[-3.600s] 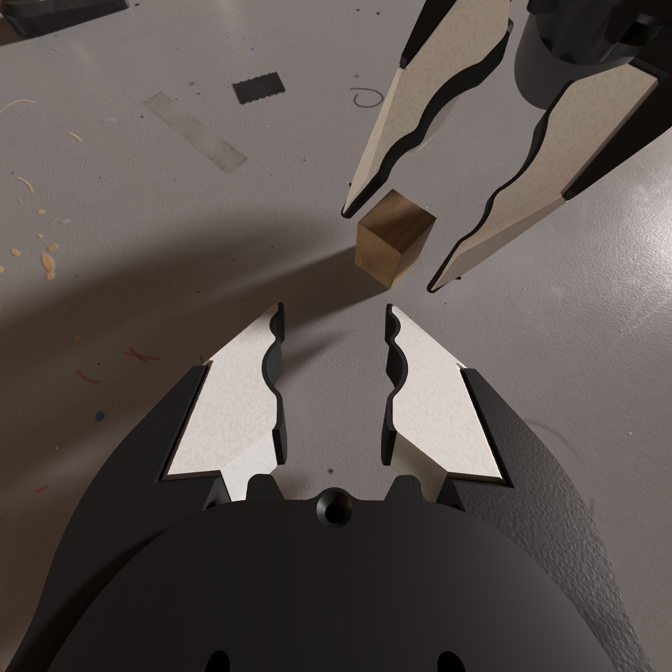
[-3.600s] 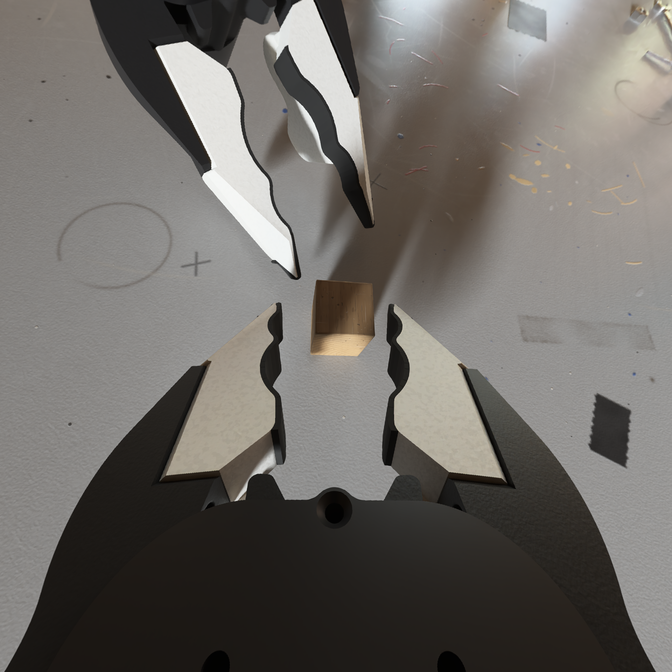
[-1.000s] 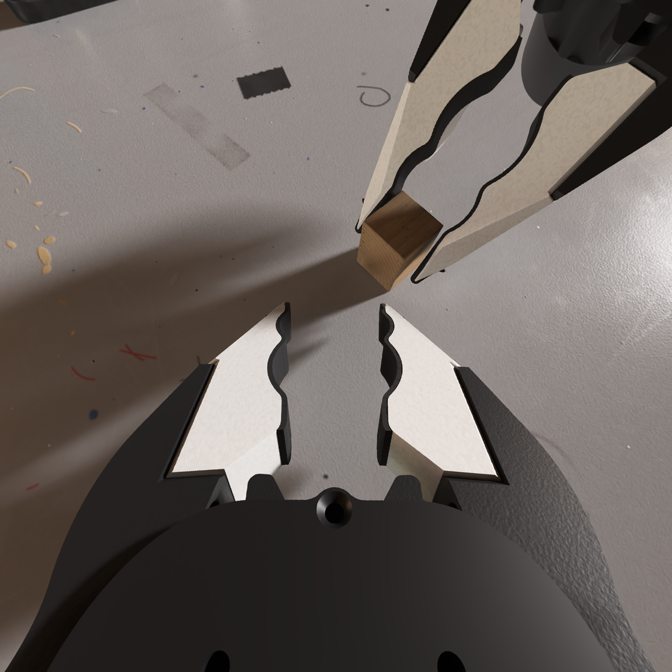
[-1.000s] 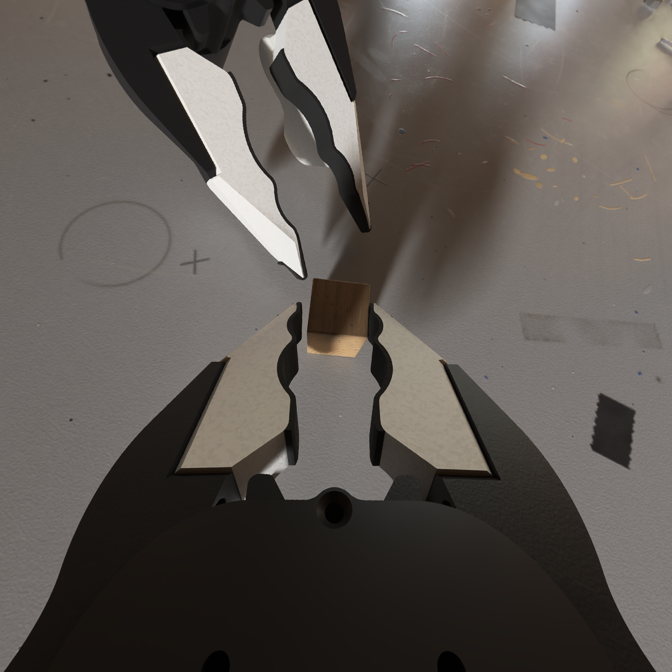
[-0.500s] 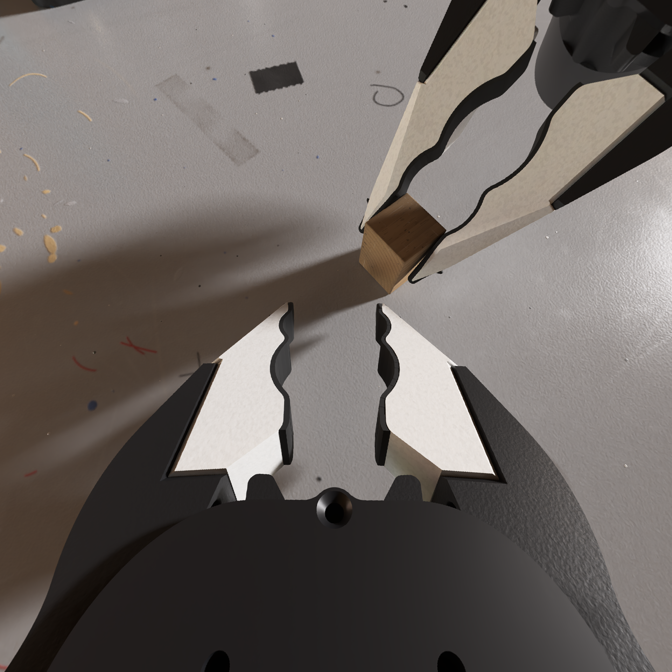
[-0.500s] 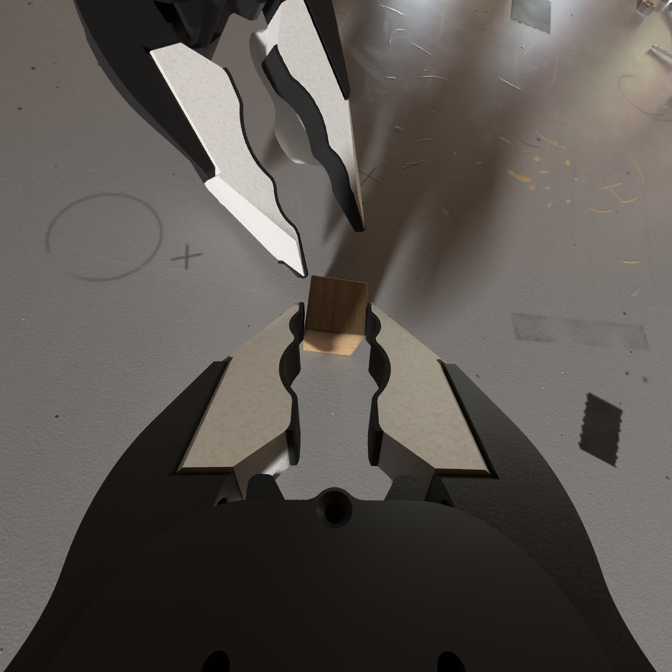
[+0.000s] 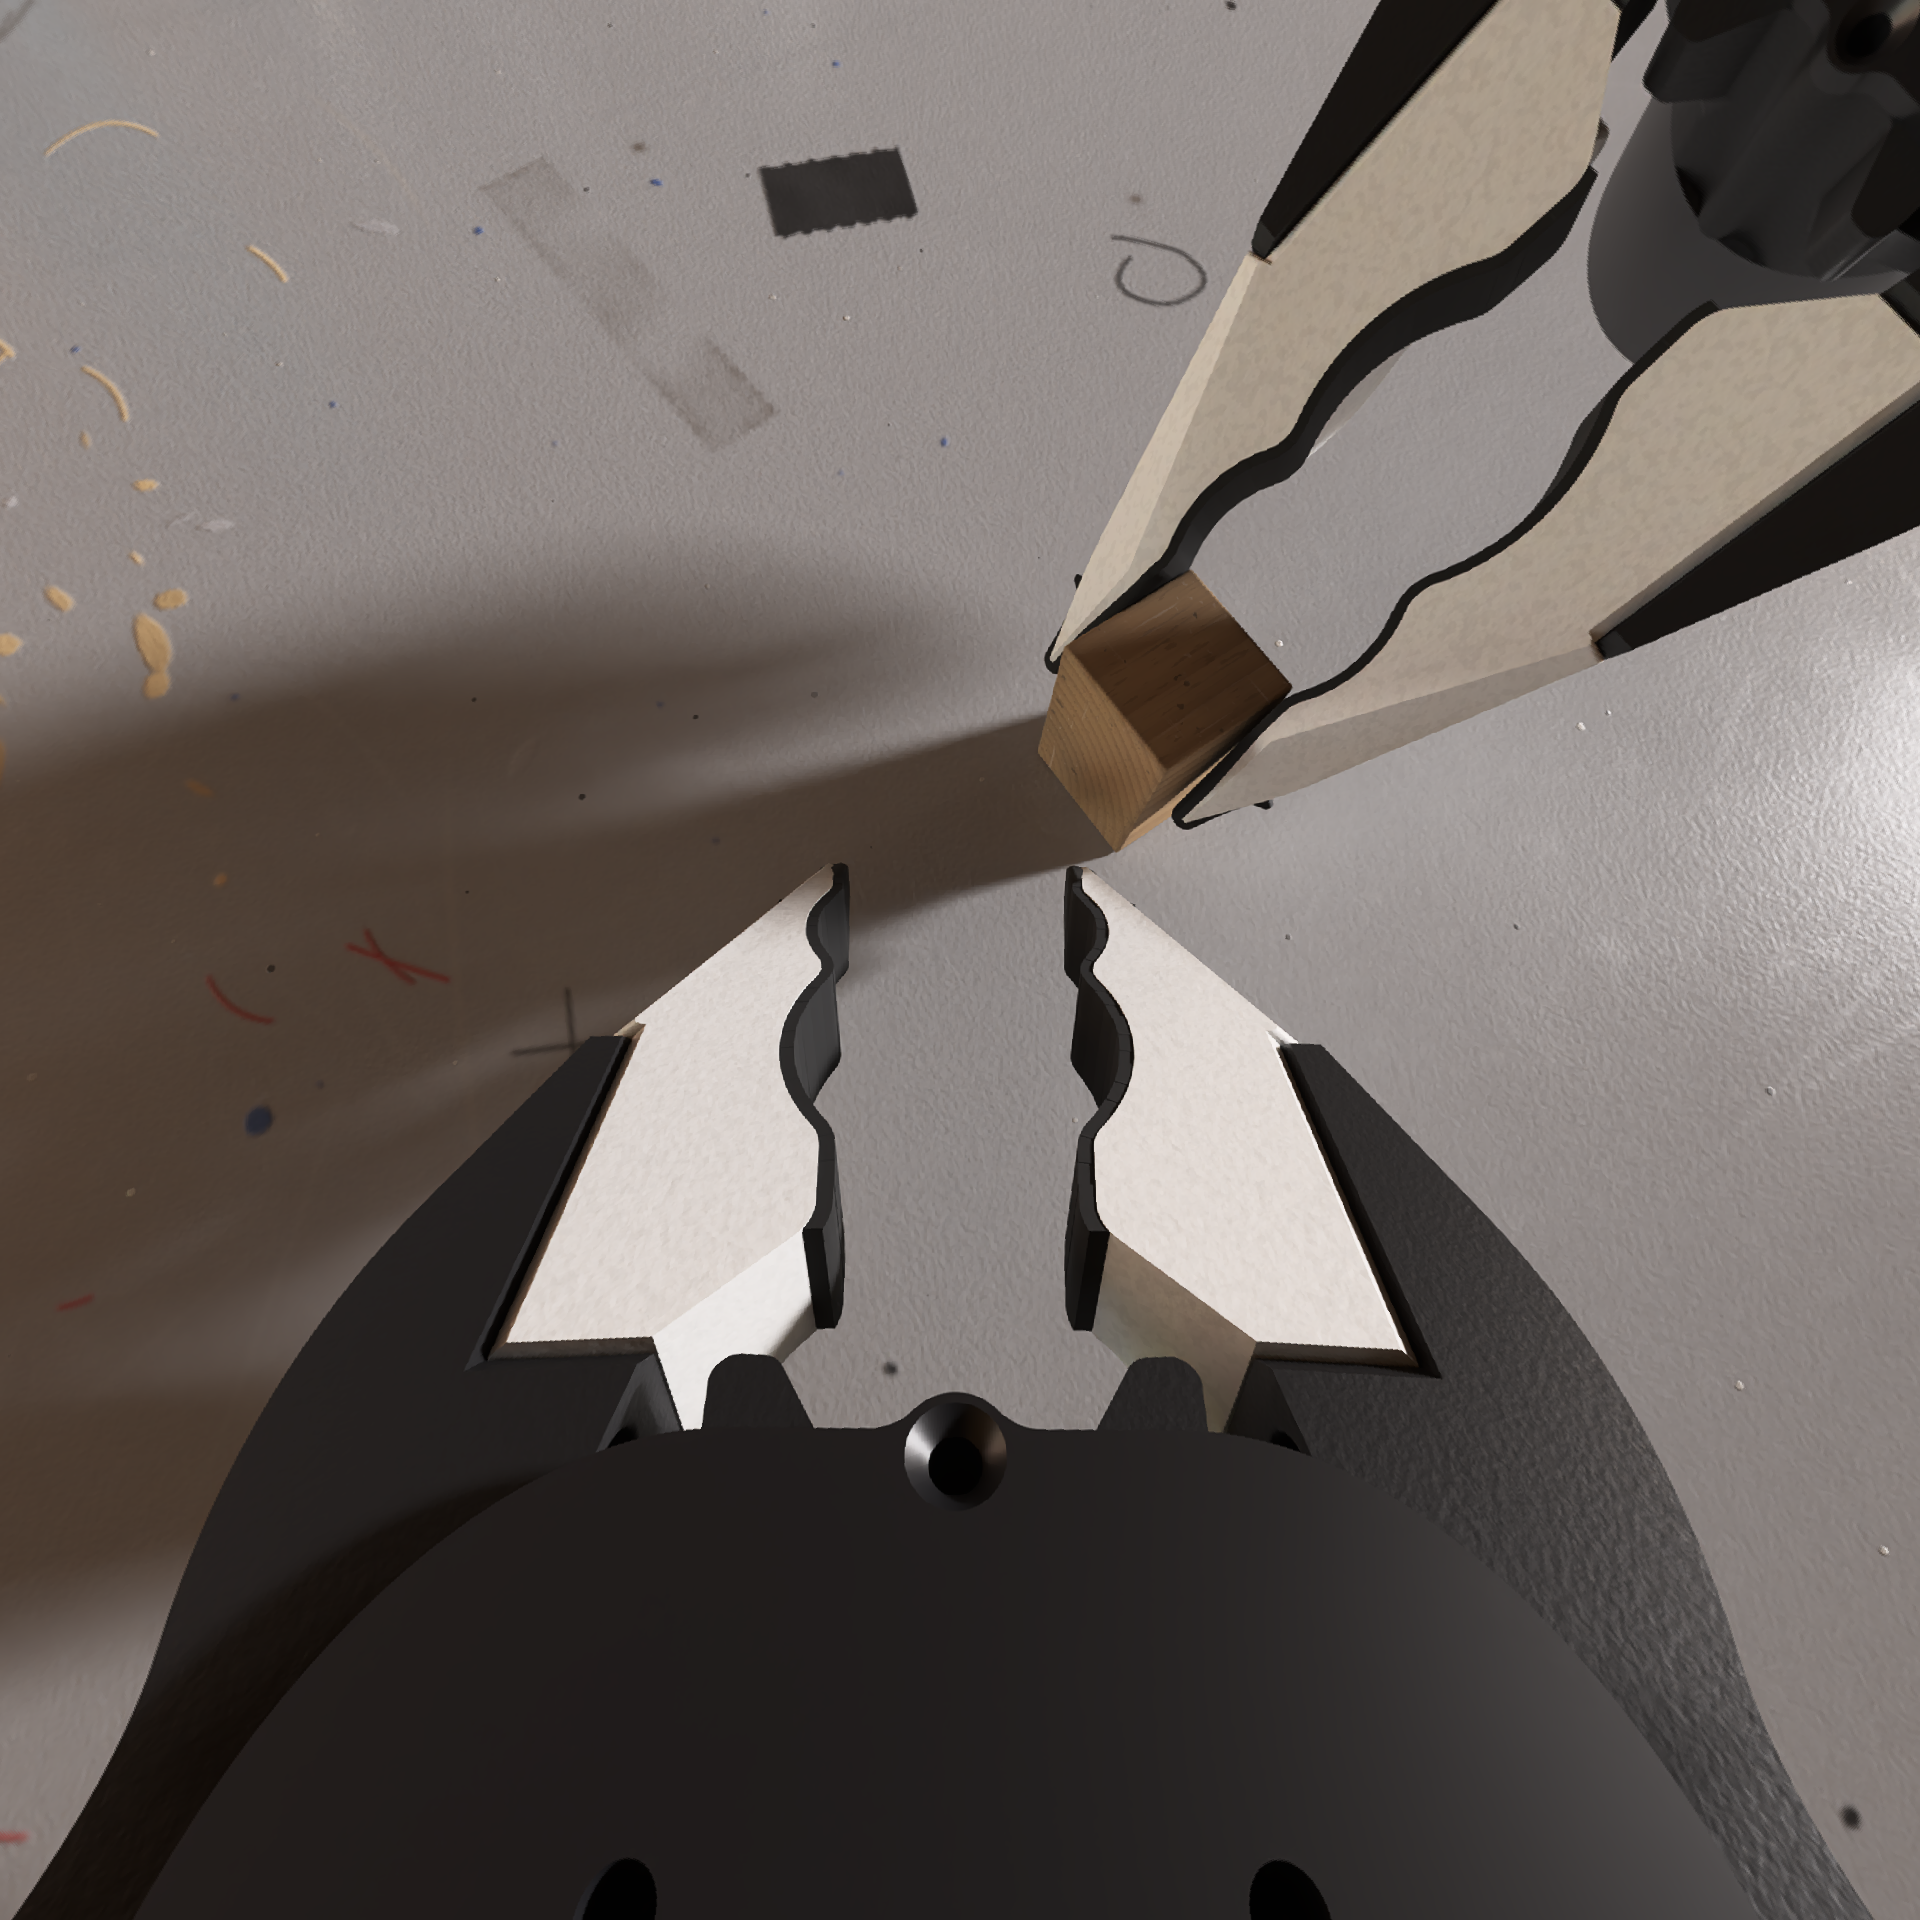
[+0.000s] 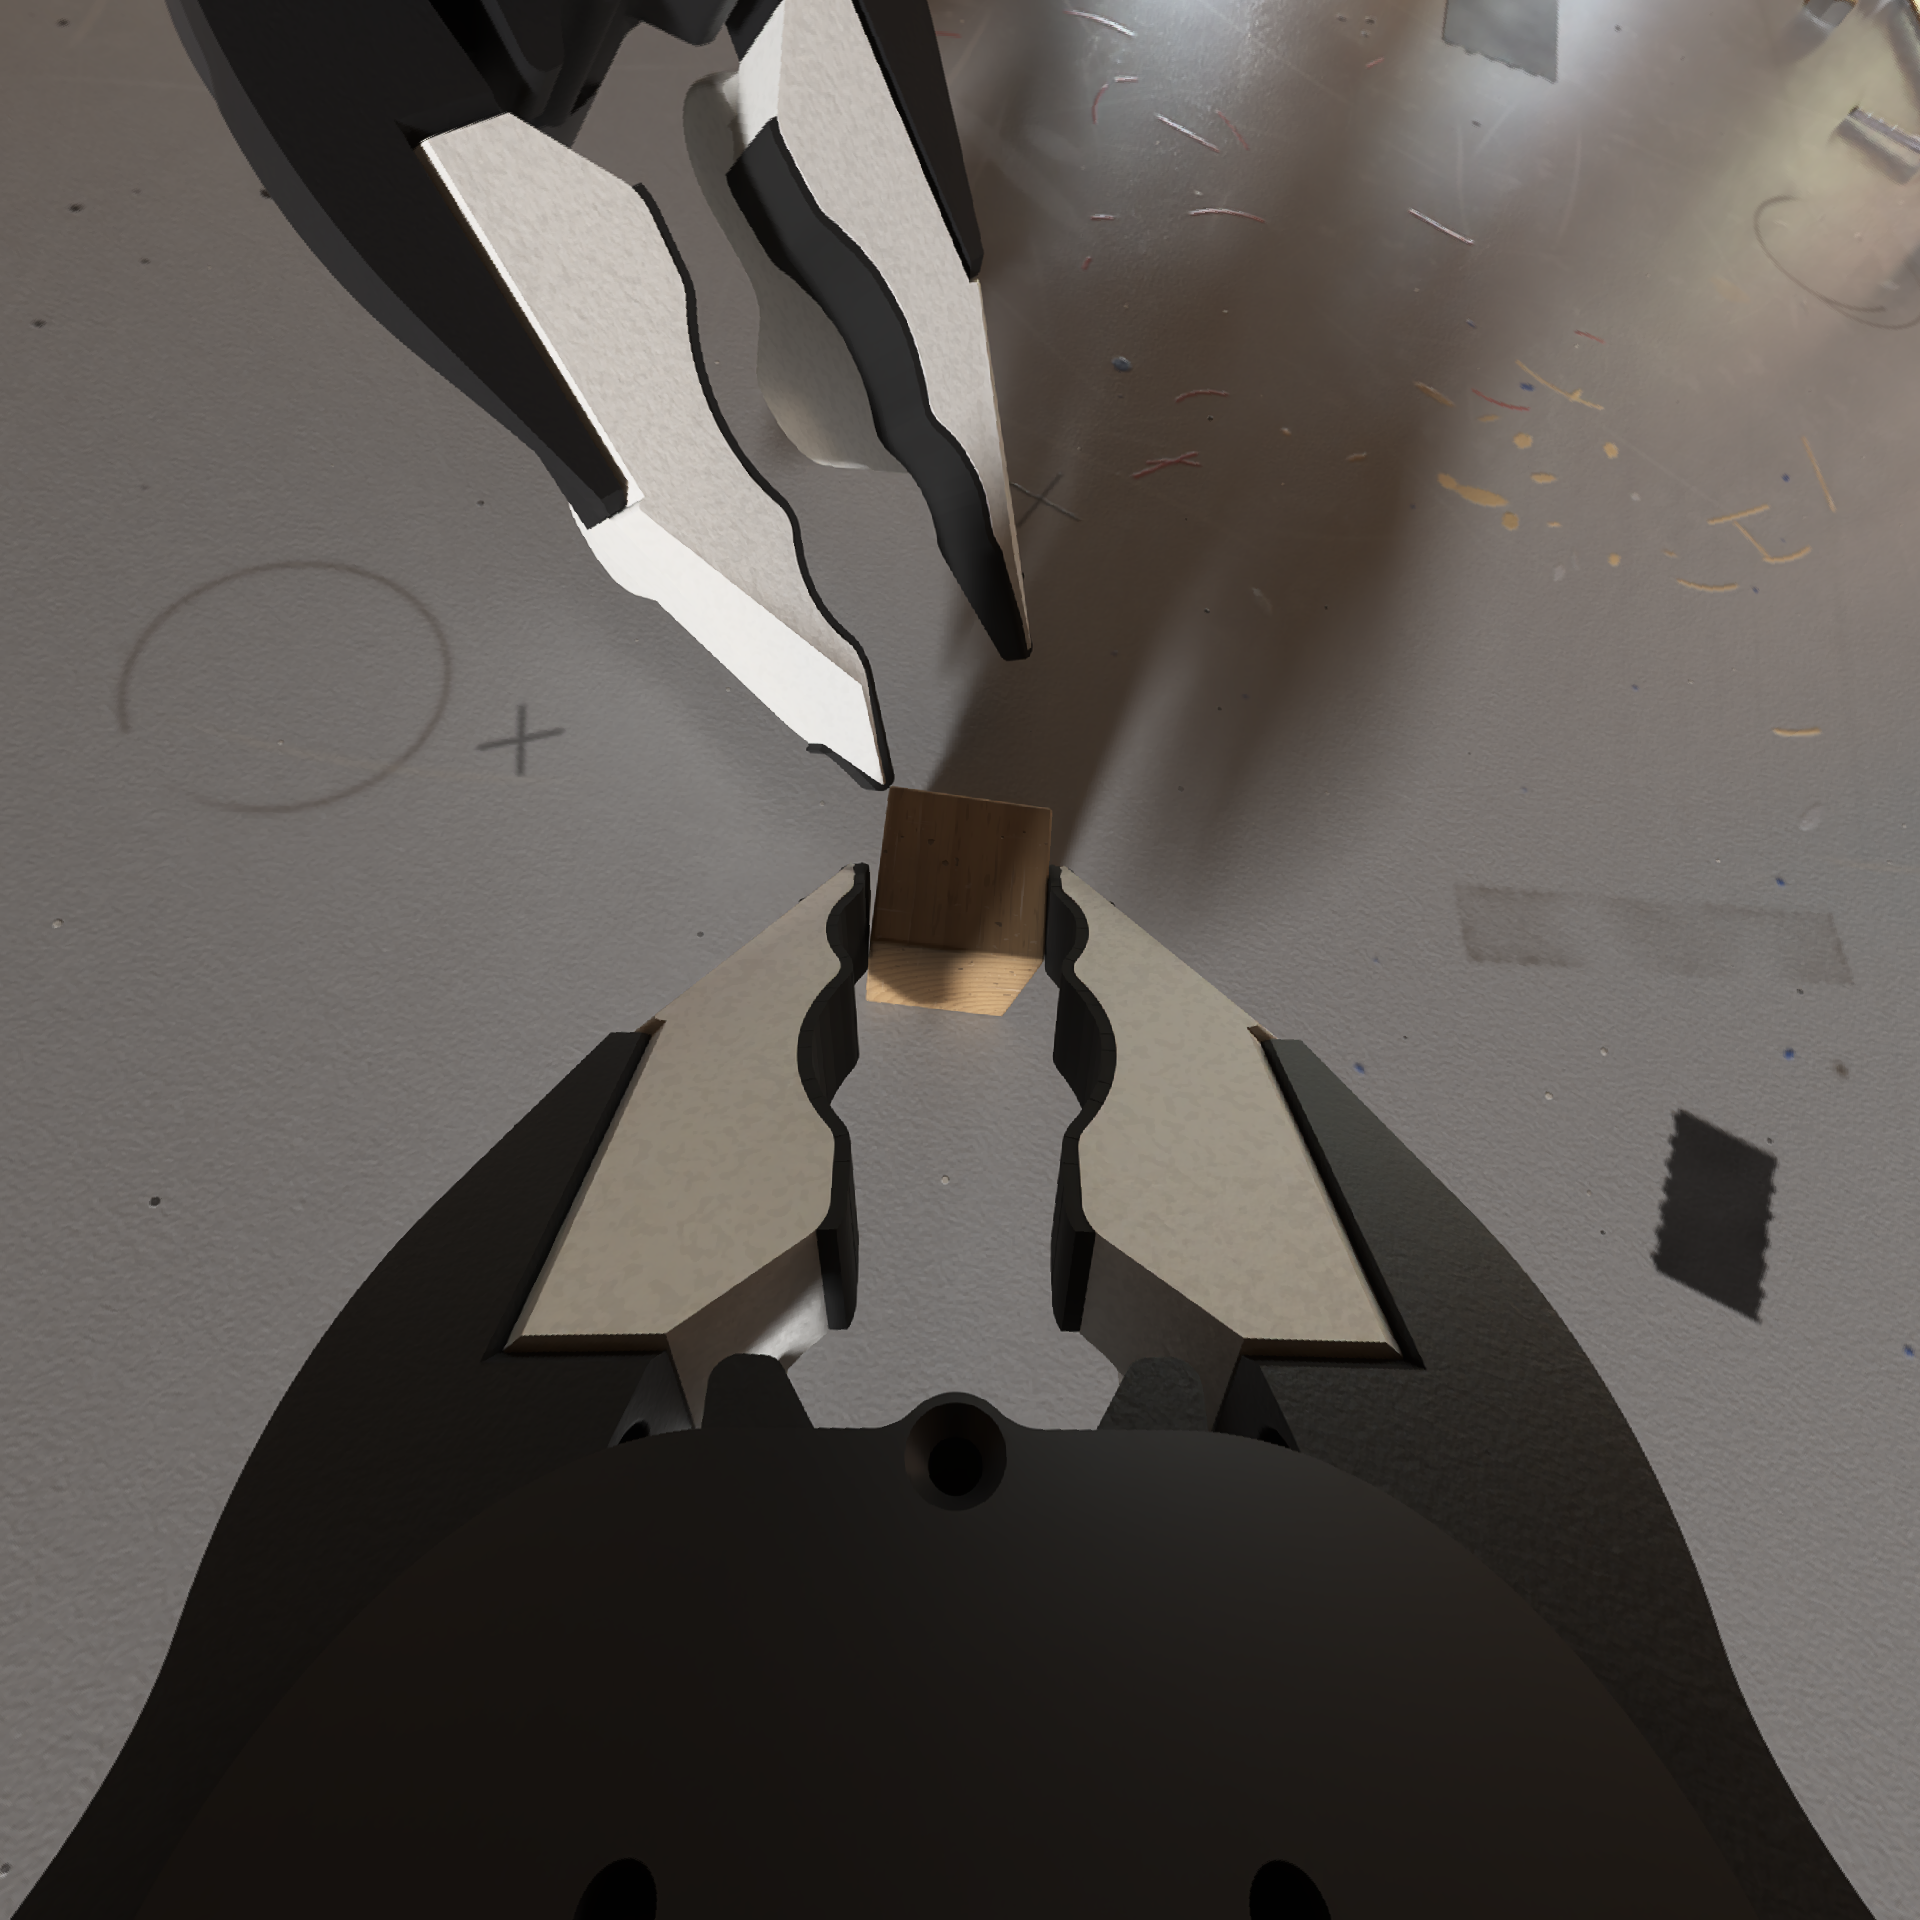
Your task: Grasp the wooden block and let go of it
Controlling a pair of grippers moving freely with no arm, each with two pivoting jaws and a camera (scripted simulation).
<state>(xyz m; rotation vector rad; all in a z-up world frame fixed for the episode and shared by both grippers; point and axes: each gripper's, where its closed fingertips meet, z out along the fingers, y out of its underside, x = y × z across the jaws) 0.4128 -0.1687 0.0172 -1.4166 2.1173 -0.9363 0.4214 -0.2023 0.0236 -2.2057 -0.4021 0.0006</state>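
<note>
- Surface: a grey, lightly textured table (image 7: 1558,1039) marked with pencil circles and crosses, paint flecks, a grey tape strip (image 7: 629,301) and a dark serrated-edged patch (image 7: 837,192). Long shadows fall across it; nothing of the room beyond it can be seen.
- Right gripper (image 8: 956,904): narrowed onto the wooden block (image 8: 961,883), one fingertip against each side face.
- Left gripper (image 7: 954,883): fingers moderately apart, holding nothing, tips just beside the block.
- Change: 3.6 s ago the right fingers stood wide, clear of the block; they have since closed on it. The block appears raised slightly off the table. The left gripper's gap has narrowed a little.
- Block: roughly cubic, so no long axis is evident; it sits about level, one corner edge toward the left gripper.
</note>
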